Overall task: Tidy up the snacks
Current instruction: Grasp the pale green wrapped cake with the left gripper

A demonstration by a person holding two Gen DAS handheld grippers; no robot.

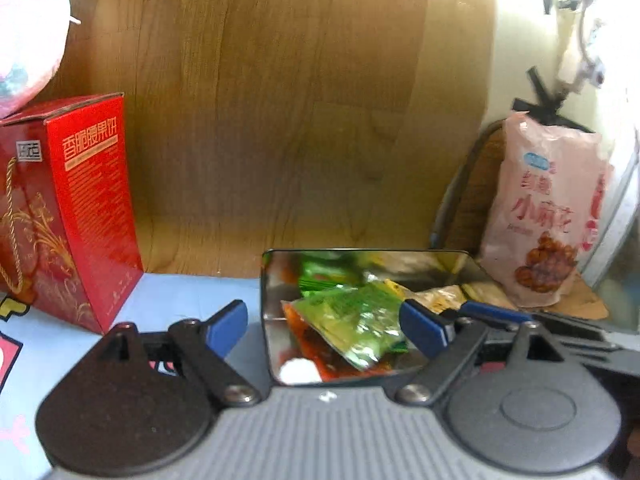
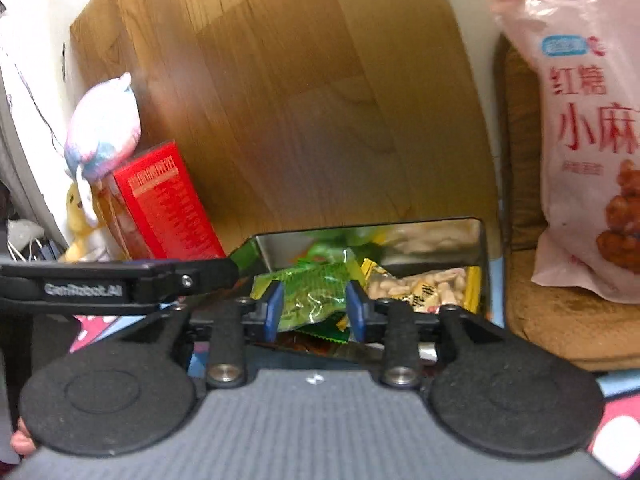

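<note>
A shiny metal tin (image 1: 267,308) stands on the light blue cloth and holds several snack packets: a green one (image 1: 356,316), a red one and a yellow peanut one (image 2: 424,290). My left gripper (image 1: 324,326) is open, its fingers straddling the tin's left wall, empty. My right gripper (image 2: 315,310) hovers over the tin (image 2: 478,240) with its blue pads (image 2: 275,310) on either side of the green packet (image 2: 312,300); the pads stand partly apart. The right gripper's fingers also show at the right of the left wrist view (image 1: 492,312).
A red gift box (image 1: 76,208) stands left of the tin with a pink plush toy (image 1: 28,36) on top. A large pink snack bag (image 1: 548,216) leans on a brown cushion (image 2: 560,320) to the right. A wooden panel (image 1: 280,112) rises behind.
</note>
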